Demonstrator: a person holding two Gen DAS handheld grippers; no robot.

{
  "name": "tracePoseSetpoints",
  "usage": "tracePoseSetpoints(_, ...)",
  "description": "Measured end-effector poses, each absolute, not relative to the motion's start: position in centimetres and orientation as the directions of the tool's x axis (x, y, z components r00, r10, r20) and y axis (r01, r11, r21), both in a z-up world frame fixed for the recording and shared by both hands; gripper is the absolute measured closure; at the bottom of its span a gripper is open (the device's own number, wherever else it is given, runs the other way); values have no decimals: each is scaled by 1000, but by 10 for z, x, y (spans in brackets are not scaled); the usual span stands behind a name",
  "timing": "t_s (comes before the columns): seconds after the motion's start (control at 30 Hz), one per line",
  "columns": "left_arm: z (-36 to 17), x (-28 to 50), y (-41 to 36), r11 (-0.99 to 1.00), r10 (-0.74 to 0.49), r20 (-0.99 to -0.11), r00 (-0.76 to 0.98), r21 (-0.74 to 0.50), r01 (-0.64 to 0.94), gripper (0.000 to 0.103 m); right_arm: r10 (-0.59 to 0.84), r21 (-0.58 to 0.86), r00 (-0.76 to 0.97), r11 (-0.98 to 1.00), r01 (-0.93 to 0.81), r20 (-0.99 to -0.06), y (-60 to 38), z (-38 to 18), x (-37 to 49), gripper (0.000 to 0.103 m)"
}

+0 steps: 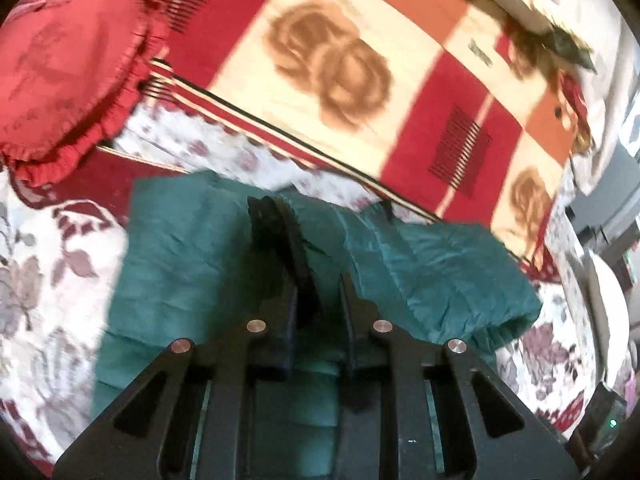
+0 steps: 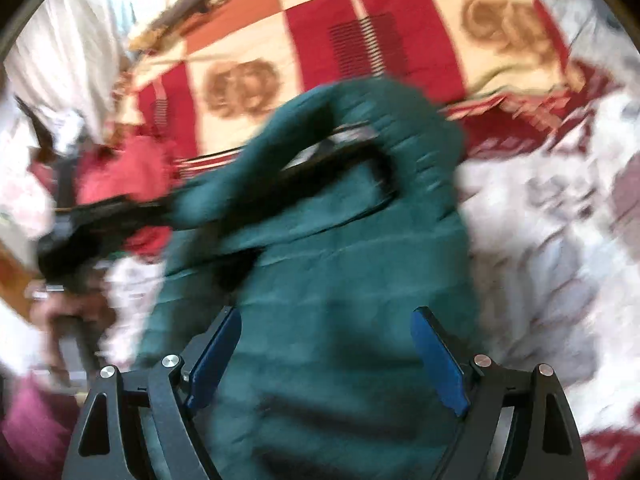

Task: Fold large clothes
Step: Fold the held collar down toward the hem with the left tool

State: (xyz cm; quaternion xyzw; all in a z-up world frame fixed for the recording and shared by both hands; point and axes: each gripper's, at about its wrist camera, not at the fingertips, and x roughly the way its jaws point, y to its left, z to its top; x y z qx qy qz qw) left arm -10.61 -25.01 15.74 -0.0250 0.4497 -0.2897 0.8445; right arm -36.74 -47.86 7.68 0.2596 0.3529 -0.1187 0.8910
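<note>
Garment [image 1: 192, 272], teal, lies on the bed over a floral sheet [image 1: 48, 264]. Left gripper [image 1: 316, 280] jaws are clenched on a dark-edged fold of it. Right gripper [image 2: 326, 360] jaws stand released above the cloth. Blanket [image 2: 320, 12] reads "love".

Green garment [image 1: 440, 276]: matt woven cloth, creased, w/ black trim at its edge. Bed sheet [image 1: 52, 264]: soft floral cotton-like fabric, matt. Blanket [image 1: 340, 60]: fuzzy fleece, red/cream checks. Heart cushion [image 1: 64, 60] at bed's far corner: slightly shiny satin, ruffled edge. Left gripper [image 1: 316, 280] & right gripper [image 2: 326, 360]: matt black plastic, shiny metal pins; right's pads [image 2: 436, 364] smooth blue.
</note>
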Motion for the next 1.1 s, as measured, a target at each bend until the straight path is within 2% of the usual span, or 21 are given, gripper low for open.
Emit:
tracePoseSetpoints(0.1,163,-96,-235,843,-502,-742,444,-303,445,86,-147,266,655,831,488,-741,-502,71,-338,18)
tracePoseSetpoints(0.17,166,-90,-226,853,-486,-741,463,-286,437,87,-153,244,610,821,516,-777,-519,62,-317,19)
tracePoseSetpoints(0.2,166,-89,-223,859,-476,-742,473,-276,431,87,-152,237,594,817,525,-790,-524,59,-311,27)
tracePoseSetpoints(0.23,166,-86,-219,868,-461,-743,486,-262,422,87,-157,226,573,812,539,-804,-532,56,-304,48)
tracePoseSetpoints(0.27,166,-83,-214,877,-446,-743,498,-251,410,87,-174,209,561,807,552,-809,-534,56,-302,57)
tracePoseSetpoints(0.3,163,-77,-206,887,-431,-744,510,-245,392,91,-193,198,563,805,559,-803,-536,58,-303,60)
tracePoseSetpoints(0.43,133,-53,-184,913,-385,-783,488,-248,324,91,-209,199,618,827,525,-758,-530,66,-312,70)
tracePoseSetpoints(0.5,108,-44,-176,915,-392,-812,432,-294,278,92,-200,199,615,833,517,-762,-526,61,-308,76)
tracePoseSetpoints(0.6,96,-46,-167,887,-460,-794,399,-389,248,92,-172,211,601,832,513,-781,-527,51,-306,76)
tracePoseSetpoints(0.77,105,-53,-168,844,-536,-770,346,-472,256,92,-107,299,631,812,502,-768,-530,52,-317,76)
tracePoseSetpoints(0.8,107,-53,-168,840,-542,-766,347,-480,252,90,-95,316,638,806,500,-764,-530,52,-319,73)
tracePoseSetpoints(0.83,110,-53,-168,836,-548,-760,349,-489,249,88,-88,328,643,803,498,-760,-529,53,-320,57)
tracePoseSetpoints(0.87,112,-53,-168,832,-555,-754,352,-498,245,79,-84,338,652,801,494,-754,-528,54,-322,49)
tracePoseSetpoints(0.9,114,-54,-167,822,-569,-741,356,-517,238,64,-81,347,663,801,488,-744,-526,56,-323,40)
tracePoseSetpoints(0.97,118,-55,-162,806,-589,-716,374,-549,218,47,-86,338,665,809,482,-742,-523,59,-323,39)
tracePoseSetpoints(1.1,122,-52,-157,782,-614,-680,402,-592,193,33,-93,318,660,820,475,-745,-520,61,-320,39)
